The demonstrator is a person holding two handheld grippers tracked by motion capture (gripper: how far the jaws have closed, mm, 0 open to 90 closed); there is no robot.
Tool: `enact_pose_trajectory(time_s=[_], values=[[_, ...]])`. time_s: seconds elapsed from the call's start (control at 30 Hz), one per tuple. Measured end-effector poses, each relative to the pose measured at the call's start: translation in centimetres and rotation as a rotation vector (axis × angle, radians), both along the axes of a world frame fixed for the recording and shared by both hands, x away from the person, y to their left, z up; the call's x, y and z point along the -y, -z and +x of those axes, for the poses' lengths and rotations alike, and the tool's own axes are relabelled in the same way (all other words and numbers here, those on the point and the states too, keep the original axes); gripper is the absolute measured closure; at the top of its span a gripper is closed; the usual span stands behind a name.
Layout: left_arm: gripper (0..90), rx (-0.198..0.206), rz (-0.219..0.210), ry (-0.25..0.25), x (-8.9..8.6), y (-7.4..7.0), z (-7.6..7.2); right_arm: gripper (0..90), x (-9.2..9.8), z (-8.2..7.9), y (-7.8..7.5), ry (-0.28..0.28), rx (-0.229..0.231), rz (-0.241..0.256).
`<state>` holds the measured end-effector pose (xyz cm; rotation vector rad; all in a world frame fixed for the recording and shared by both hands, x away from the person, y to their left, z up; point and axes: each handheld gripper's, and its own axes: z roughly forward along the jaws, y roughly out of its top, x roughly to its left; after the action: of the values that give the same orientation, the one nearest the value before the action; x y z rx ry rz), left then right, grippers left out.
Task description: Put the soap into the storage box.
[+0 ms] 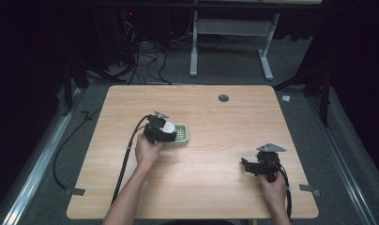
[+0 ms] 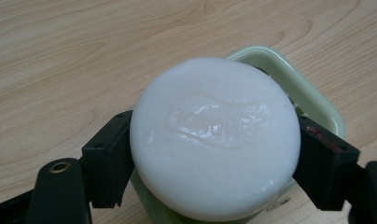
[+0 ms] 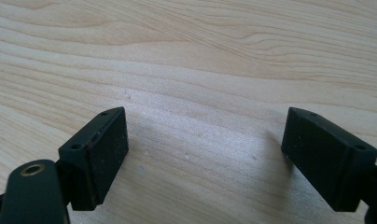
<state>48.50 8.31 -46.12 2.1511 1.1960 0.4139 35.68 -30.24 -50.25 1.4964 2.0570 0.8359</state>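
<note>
A round white bar of soap with an embossed stamp on top is clamped between the two black jaws of my left gripper. It hangs just over the left end of a pale green soap dish. From above, the left gripper and the white soap sit at the dish's left edge, near the table's middle. My right gripper stands open over bare wood, nothing between its jaws. In the high view that right gripper is near the table's front right.
The wooden table carries a small dark round grommet near its far edge. Black cables trail from both grippers off the front and left. A white-legged desk frame and cables stand on the floor beyond.
</note>
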Motion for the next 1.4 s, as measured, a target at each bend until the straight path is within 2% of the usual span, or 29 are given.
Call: enact_pose_trajectory(time_s=[0.13,0.47,0.9,1.07,1.3,1.4], values=[[23.8,-0.007,0.008,-0.012,0.1,0.4,0.2,15.6,0.0,0.0,0.0,0.0,0.0,0.0],[23.7,0.004,0.032,-0.001,0.2,0.5,0.1,15.6,0.0,0.0,0.0,0.0,0.0,0.0],[23.7,0.007,0.038,0.002,0.5,0.8,0.2,15.6,0.0,0.0,0.0,0.0,0.0,0.0],[23.6,-0.009,0.057,0.01,0.7,1.2,0.3,15.5,0.0,0.0,0.0,-0.001,0.0,-0.001],[23.4,-0.009,0.05,0.013,0.6,1.3,0.4,15.6,0.0,0.0,0.0,0.0,0.0,0.0],[21.9,0.014,0.023,0.014,0.3,0.8,0.3,15.6,0.0,0.0,0.0,0.0,0.0,0.0]])
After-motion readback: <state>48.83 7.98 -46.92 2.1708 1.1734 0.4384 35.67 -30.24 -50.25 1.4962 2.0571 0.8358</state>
